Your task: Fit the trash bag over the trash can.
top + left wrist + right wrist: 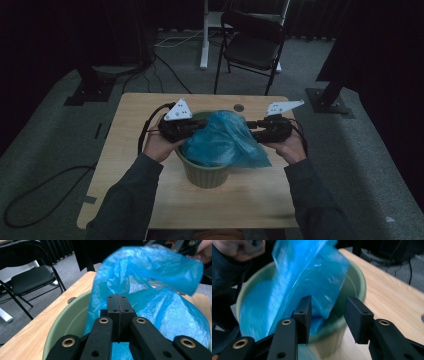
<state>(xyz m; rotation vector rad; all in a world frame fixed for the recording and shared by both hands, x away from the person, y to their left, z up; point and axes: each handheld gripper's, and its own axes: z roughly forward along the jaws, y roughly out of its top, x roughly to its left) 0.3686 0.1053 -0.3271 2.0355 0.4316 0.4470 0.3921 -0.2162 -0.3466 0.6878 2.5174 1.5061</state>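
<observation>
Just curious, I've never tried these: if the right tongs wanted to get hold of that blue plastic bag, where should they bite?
Probably the loose upper edge of the blue plastic bag on the right tongs' side, coming down from above the green pot's rim. The film stands up thin and crumpled there, so open jaws can straddle it; the left tongs already pinch the far side.

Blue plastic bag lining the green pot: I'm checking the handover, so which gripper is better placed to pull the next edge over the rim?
Right gripper: jaws open at the rim of the green pot; left gripper is shut on the blue plastic bag.
</observation>
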